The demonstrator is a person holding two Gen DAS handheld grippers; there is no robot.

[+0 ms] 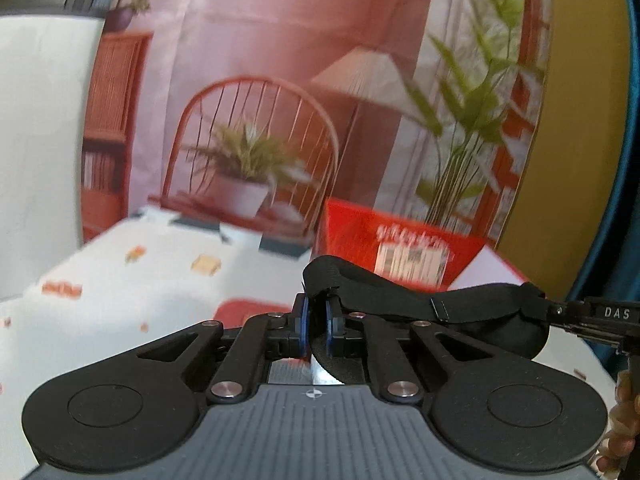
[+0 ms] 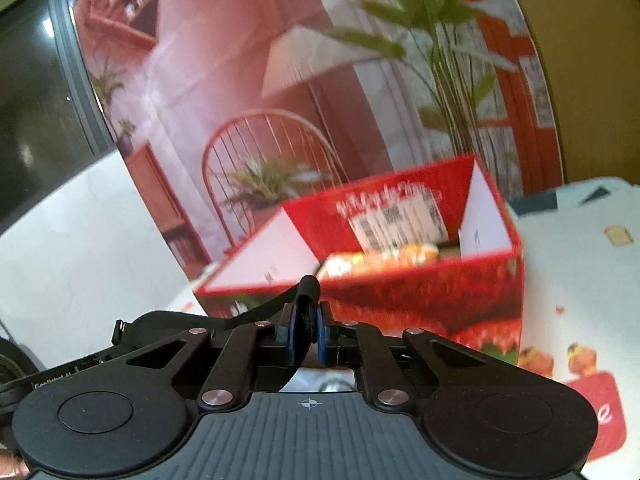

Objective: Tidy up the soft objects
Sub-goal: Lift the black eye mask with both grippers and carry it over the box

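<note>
A black sleep mask [image 1: 404,300] with an elastic strap hangs stretched between both grippers above the table. My left gripper [image 1: 317,322] is shut on one end of the mask. My right gripper [image 2: 307,330] is shut on the other end [image 2: 308,292]; its fingers also show at the right edge of the left wrist view [image 1: 592,320]. An open red box [image 2: 400,264] printed with strawberries stands just beyond the grippers, with colourful items inside [image 2: 380,258]. In the left wrist view the box [image 1: 400,248] is behind the mask.
A white tablecloth [image 1: 120,280] with small printed pictures covers the table. A printed backdrop [image 1: 260,100] of a room with a chair, plants and a lamp stands right behind the box. A dark window [image 2: 36,120] is at the far left.
</note>
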